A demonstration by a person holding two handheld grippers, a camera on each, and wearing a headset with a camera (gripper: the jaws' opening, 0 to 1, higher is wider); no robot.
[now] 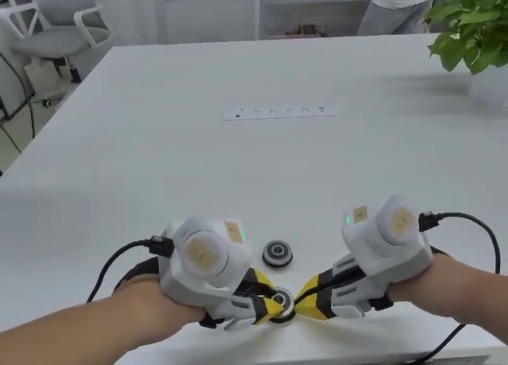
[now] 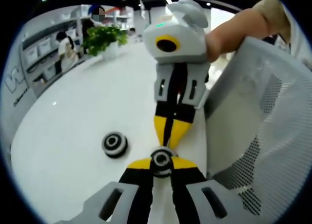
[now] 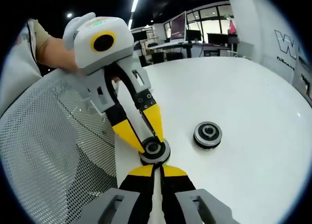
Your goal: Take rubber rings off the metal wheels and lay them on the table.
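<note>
Rubber-ringed wheel [image 1: 283,305] sits clamped between the left gripper's [image 2: 161,164] slightly parted jaws. The right gripper's [image 3: 156,171] jaws, pressed almost together, touch its rim; whether they pinch the rubber is unclear. It is just nearer the person than the second wheel [image 1: 277,254], which lies on the table [image 1: 238,167].

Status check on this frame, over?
Left gripper shut on wheel, rubber ring on. Right gripper shut at its rim. Second wheel apart, nothing blocking.
</note>
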